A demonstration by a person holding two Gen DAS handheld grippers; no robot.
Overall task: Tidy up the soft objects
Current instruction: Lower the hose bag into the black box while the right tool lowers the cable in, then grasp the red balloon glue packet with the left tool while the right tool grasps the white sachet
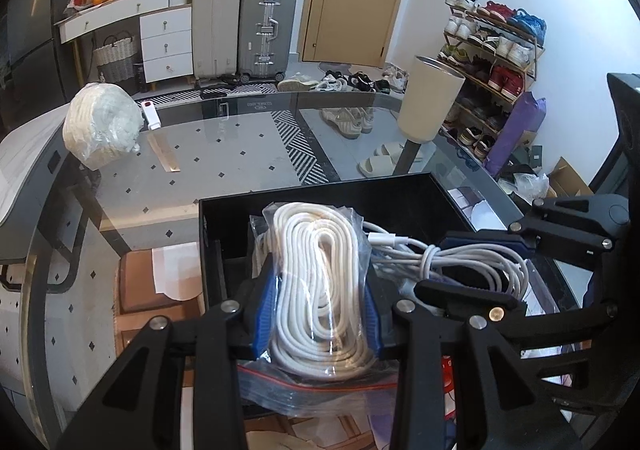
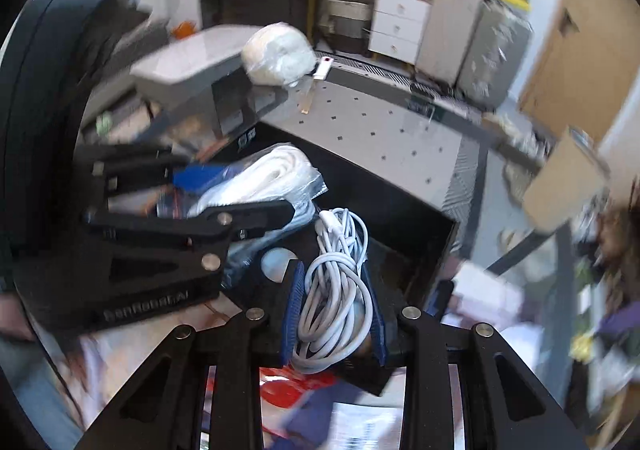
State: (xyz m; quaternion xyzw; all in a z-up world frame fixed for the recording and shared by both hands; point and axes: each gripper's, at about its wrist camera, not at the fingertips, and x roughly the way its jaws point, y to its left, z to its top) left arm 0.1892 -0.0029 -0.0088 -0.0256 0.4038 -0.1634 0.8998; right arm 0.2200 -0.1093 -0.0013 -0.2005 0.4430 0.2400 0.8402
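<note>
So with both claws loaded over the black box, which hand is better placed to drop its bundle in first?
Probably the right: its claw holds the loose white cable over bare box floor. The left claw grips the bagged rope at the near wall.

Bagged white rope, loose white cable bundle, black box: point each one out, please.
bagged white rope (image 1: 320, 282): left wrist view, middle of the coil.
white cable bundle (image 2: 336, 302): right wrist view, centre of the loops.
black box (image 1: 400, 194): left wrist view, far inner wall.

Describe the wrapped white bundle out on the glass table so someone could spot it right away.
Start at the glass table and go to its far left corner. The rounded white bundle sits there in crinkled clear wrap, beside a small white tag. Unlike the cords, it is outside the black box.
</note>
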